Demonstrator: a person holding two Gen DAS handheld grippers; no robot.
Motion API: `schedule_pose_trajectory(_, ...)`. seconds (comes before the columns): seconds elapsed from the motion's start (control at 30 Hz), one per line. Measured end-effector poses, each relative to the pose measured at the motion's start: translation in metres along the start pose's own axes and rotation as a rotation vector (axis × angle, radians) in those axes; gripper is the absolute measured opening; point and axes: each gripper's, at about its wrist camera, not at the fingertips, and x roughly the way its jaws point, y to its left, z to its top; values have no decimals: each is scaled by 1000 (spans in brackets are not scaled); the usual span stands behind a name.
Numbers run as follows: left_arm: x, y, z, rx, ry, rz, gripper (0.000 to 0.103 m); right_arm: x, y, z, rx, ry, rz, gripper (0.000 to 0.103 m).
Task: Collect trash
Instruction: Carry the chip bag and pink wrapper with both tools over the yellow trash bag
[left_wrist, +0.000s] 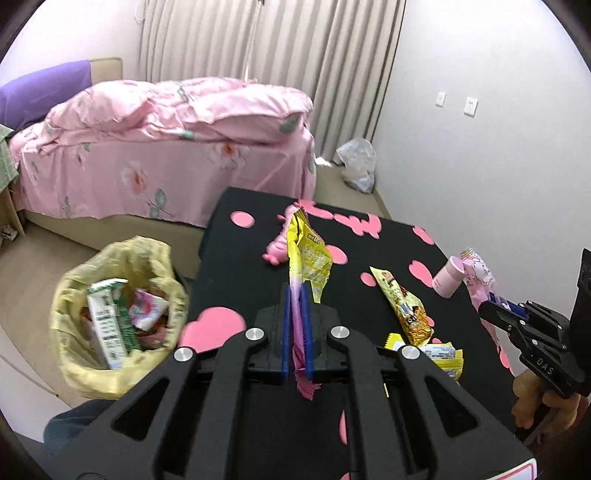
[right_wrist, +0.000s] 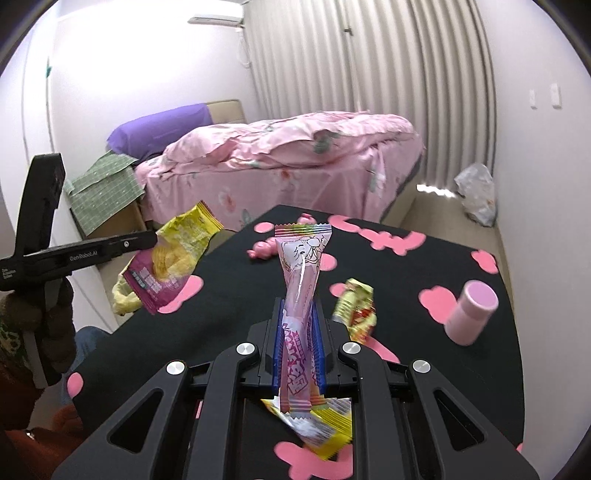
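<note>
At lower left of the left wrist view, a round bin lined with a yellow plastic bag (left_wrist: 122, 317) holds a green-and-white carton (left_wrist: 109, 321) and crumpled wrappers. The left gripper (left_wrist: 297, 295) is clamped on a yellow-and-magenta snack bag (left_wrist: 308, 254) – above the black, pink-spotted tablecloth (left_wrist: 240, 266). The right gripper (right_wrist: 299, 321) pinches a pink candy wrapper (right_wrist: 301, 273) at frame centre.

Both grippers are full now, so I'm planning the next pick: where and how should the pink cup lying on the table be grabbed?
Grip the pink cup across its round body, near the middle, coming from above with the fingers either side of its length. It lies tipped on the black table with its flat end facing up and away, so the curved sides are free, and the nearest wrapper lies apart from it.
</note>
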Motion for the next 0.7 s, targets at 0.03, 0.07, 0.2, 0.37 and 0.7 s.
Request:
schedule_pose_trajectory(0.03, -6, 4, 0, -1, -11, 8, 6, 1, 5, 2, -12, 1, 3, 15)
schedule_pose_trajectory(0.07, -12, 9, 0, -3, -26, 20, 6, 2, 11, 5, -27, 1, 9, 15)
schedule_pose_trajectory(0.2, -30, 34, 2, -32, -72, 61, 5, 7, 28, 19, -55, 3, 56, 15)
schedule_pose_trajectory(0.37, -51, 79, 6, -81, -127, 147, 6, 26, 61, 48, -128, 10, 130, 15)
schedule_pose_trajectory(0.7, -46, 188, -2, -206, -107, 301, 6, 130, 151, 95, -249, 133, 318, 15)
